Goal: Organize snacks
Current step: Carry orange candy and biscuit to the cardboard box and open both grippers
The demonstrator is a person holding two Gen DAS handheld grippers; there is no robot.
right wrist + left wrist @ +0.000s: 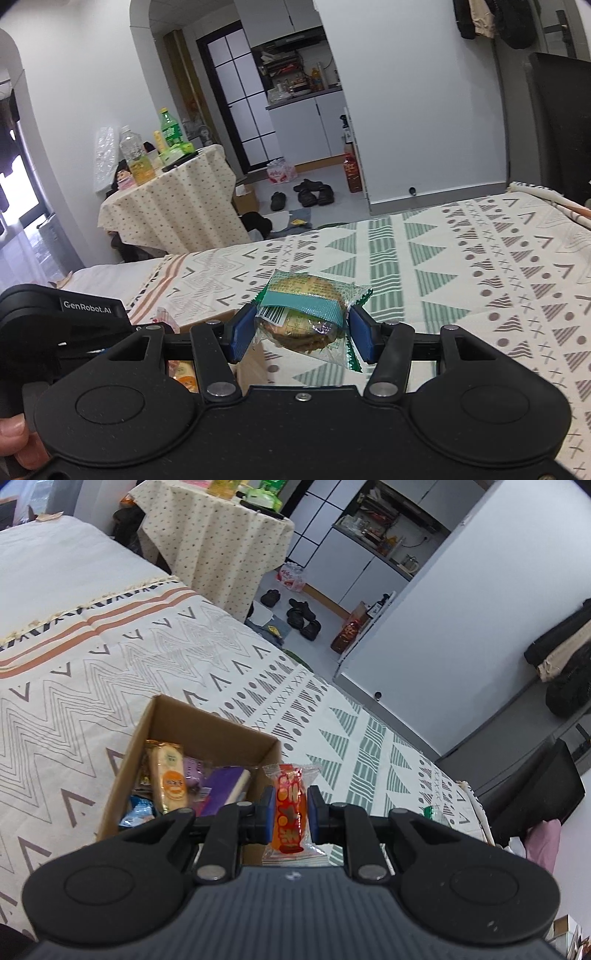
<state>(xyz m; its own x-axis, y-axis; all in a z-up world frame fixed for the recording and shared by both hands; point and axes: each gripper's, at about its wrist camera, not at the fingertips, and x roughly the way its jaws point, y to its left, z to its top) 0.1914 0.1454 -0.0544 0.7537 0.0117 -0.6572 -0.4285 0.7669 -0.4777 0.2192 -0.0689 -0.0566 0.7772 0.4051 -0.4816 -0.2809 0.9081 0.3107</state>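
My left gripper (290,812) is shut on a red-orange wrapped snack (290,808), held just right of an open cardboard box (207,720) on the patterned bed. The box holds several snacks, among them an orange cracker pack (168,775) and a purple pack (225,786). My right gripper (301,330) is shut on a clear-and-green wrapped biscuit pack (306,314), held above the bed. In the right wrist view the left gripper's black body (62,325) shows at the left, with the box edge (218,319) partly hidden below.
The bed cover (110,686) spreads around the box. A small green wrapper (430,810) lies near the bed's right edge. A side table (166,210) with bottles stands beyond the bed. Shoes (314,194) lie on the floor.
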